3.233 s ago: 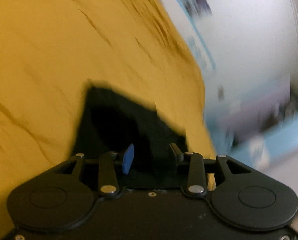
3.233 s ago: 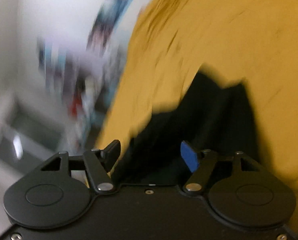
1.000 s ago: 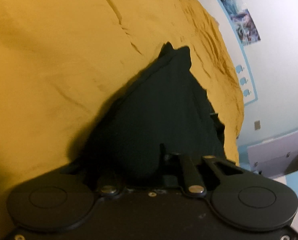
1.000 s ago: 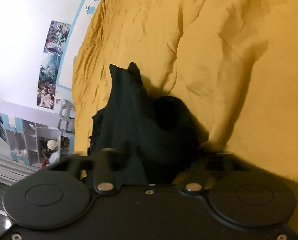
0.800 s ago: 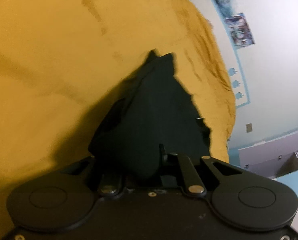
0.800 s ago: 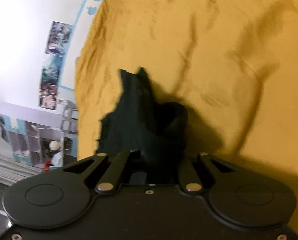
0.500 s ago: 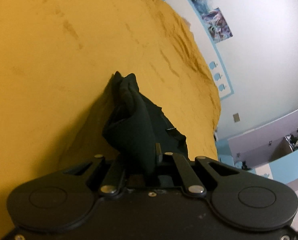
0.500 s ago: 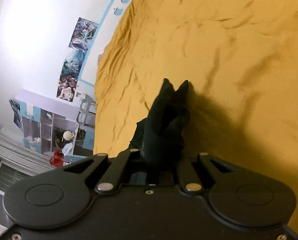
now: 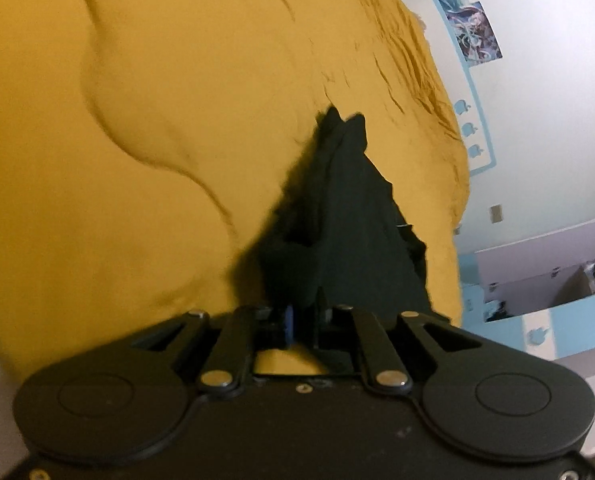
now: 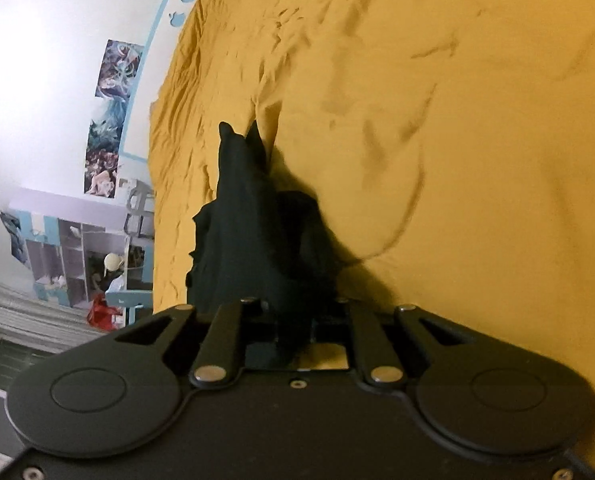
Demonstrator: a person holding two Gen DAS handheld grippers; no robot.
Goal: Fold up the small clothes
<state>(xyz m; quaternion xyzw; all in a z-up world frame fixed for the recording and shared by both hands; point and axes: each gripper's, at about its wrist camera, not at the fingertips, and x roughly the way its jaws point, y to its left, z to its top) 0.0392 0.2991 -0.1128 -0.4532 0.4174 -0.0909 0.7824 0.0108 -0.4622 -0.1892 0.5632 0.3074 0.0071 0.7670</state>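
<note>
Over yellow bedspread [image 9: 145, 160]: black garment [image 9: 349, 216] bunched, tapering to two points.

The black garment [image 9: 353, 232] swallows my left claw [image 9: 301, 316] tips, only a blue sliver peeks out. Same on my right claw [image 10: 297, 320]: fingertips buried in cloth. Yellow bedspread [image 9: 137, 160] smeared with blur, running off frame.

Black garment [image 9: 349, 216], plain, no print. Mustard-yellow bedspread [image 9: 137, 120], unpatterned, darker in its creases. Matte black left tool [image 9: 303, 320] with one blue pad; matte black right tool [image 10: 293, 328]. White wall [image 10: 49, 40] edged with a pale blue band [image 10: 153, 32] of apple shapes. Posters [image 10: 109, 120] in mixed blues, purples and pinks. Lilac and light blue shelving [image 10: 69, 256].
</note>
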